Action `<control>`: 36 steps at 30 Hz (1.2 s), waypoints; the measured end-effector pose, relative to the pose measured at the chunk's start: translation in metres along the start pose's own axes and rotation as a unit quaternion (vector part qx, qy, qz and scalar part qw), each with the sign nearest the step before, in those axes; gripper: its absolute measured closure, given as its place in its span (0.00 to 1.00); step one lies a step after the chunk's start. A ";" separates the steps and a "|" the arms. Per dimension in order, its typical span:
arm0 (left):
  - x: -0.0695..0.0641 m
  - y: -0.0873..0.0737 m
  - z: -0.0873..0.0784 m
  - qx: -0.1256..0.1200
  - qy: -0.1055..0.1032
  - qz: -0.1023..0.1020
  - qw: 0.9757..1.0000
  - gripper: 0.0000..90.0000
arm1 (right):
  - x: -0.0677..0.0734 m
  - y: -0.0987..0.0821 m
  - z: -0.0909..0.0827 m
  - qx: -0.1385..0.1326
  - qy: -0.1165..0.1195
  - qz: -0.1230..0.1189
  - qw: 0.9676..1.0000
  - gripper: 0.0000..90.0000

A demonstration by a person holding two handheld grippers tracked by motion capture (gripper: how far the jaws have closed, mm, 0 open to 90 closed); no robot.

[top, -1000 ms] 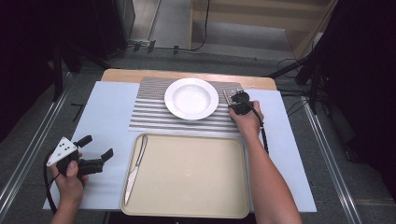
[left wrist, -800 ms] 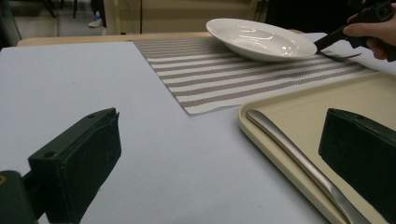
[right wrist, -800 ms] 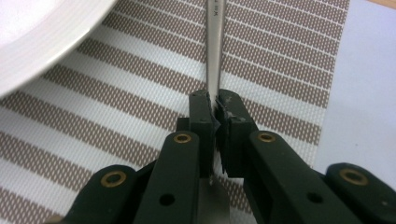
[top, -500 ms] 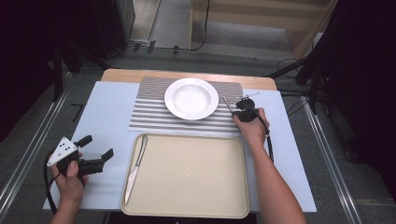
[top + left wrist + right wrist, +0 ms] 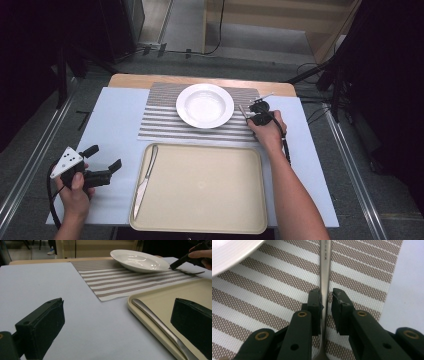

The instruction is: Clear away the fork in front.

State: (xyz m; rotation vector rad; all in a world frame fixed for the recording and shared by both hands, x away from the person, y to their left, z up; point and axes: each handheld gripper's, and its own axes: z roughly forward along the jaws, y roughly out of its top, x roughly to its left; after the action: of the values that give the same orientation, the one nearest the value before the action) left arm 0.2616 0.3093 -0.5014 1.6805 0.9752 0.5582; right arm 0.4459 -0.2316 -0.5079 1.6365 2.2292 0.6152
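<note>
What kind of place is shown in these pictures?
Probably a lab or studio bench set up as a dining place. A white plate sits on a striped placemat, a knife lies in a beige tray, and dark screens and floor cables surround the table.

Glossy metal fork (image 5: 325, 270), woven placemat (image 5: 274, 290)

The left third of the desk (image 5: 112, 117) lies bare between its edge and the striped placemat (image 5: 165, 120), giving a gripper open passage there, and the wide middle of the tray (image 5: 210, 187) is likewise free. Along the tray's left rim the knife (image 5: 145, 177) narrows that side. On the mat, the white plate (image 5: 205, 105) stands just left of the fork (image 5: 325, 270), leaving a narrow strip between them, while right of the fork the mat and desk are open
</note>
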 end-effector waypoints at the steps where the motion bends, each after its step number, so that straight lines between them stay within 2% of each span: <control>1: 0.000 0.000 0.000 0.000 -0.001 0.000 1.000 0.00 | 0.000 0.002 0.001 0.004 0.002 0.002 1.000 0.90; 9: -0.001 0.000 0.000 0.003 0.000 0.004 1.000 0.00 | 0.007 0.013 0.001 0.051 -0.017 -0.015 0.998 0.94; 11: 0.000 0.000 0.000 0.003 0.000 0.003 1.000 0.00 | 0.008 0.015 0.001 0.055 -0.023 -0.016 0.998 0.95; 14: -0.001 0.000 0.000 0.003 -0.001 0.004 1.000 0.00 | 0.006 0.015 0.001 0.055 -0.013 -0.012 0.998 0.95; 17: -0.001 0.000 0.000 0.003 -0.002 0.004 1.000 0.00 | 0.003 0.012 0.001 0.047 -0.004 -0.011 0.999 0.95; 21: 0.000 0.000 0.000 0.002 -0.001 0.002 1.000 0.00 | 0.004 0.010 0.001 0.037 -0.006 -0.009 0.999 0.96; 23: 0.000 0.000 0.000 0.002 -0.001 0.002 1.000 0.00 | 0.001 0.007 0.000 0.026 0.004 0.003 1.000 0.96; 27: 0.000 0.000 0.000 0.003 -0.001 0.003 1.000 0.00 | -0.003 0.001 -0.001 0.001 0.005 0.005 1.000 0.96; 31: 0.000 0.000 0.001 0.004 -0.001 0.004 1.000 0.00 | -0.008 -0.005 -0.007 -0.030 0.016 0.016 0.999 0.96; 36: -0.001 0.000 0.001 0.003 -0.001 0.004 1.000 0.00 | -0.010 -0.010 -0.012 -0.058 0.023 0.017 0.998 0.96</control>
State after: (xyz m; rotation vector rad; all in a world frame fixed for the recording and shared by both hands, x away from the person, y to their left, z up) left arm 0.2618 0.3083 -0.5016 1.6905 0.9701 0.5591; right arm 0.4349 -0.2456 -0.5029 1.6216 2.1577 0.7843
